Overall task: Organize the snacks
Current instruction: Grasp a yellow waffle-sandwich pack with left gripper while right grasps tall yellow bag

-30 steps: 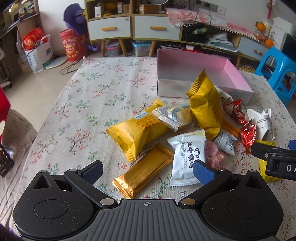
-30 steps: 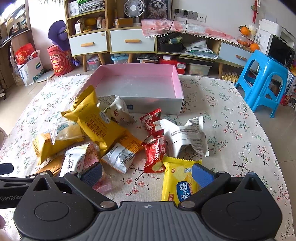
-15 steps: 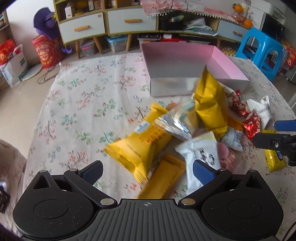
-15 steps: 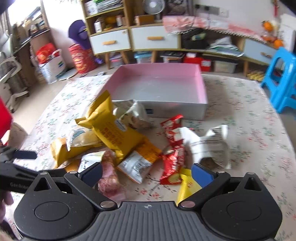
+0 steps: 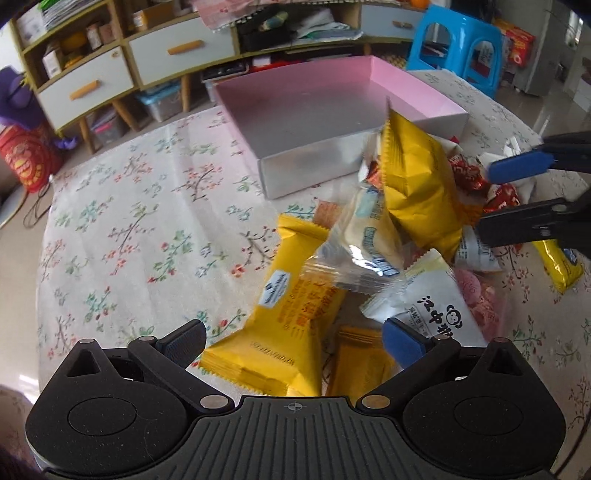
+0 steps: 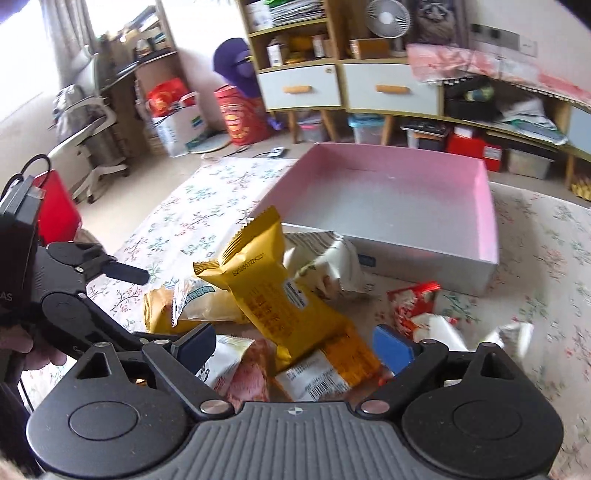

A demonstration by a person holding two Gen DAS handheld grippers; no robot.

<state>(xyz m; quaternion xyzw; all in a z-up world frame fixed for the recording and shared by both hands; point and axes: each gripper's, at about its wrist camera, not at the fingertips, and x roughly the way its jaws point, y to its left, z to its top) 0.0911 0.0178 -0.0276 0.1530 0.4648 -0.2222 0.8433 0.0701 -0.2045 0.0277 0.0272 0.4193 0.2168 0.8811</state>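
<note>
Home living room: drawer sideboard (image 6: 343, 86), desk fan (image 6: 388, 16), floral tablecloth (image 5: 129, 229).

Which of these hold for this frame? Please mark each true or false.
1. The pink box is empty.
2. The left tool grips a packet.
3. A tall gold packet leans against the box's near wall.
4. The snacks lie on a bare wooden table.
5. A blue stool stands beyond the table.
1. True: nothing lies in the pink box.
2. False: the left tool is open above a yellow packet, gripping nothing.
3. True: the gold packet stands up against that wall.
4. False: they lie on a floral cloth.
5. True: the blue stool stands behind the box.
</note>
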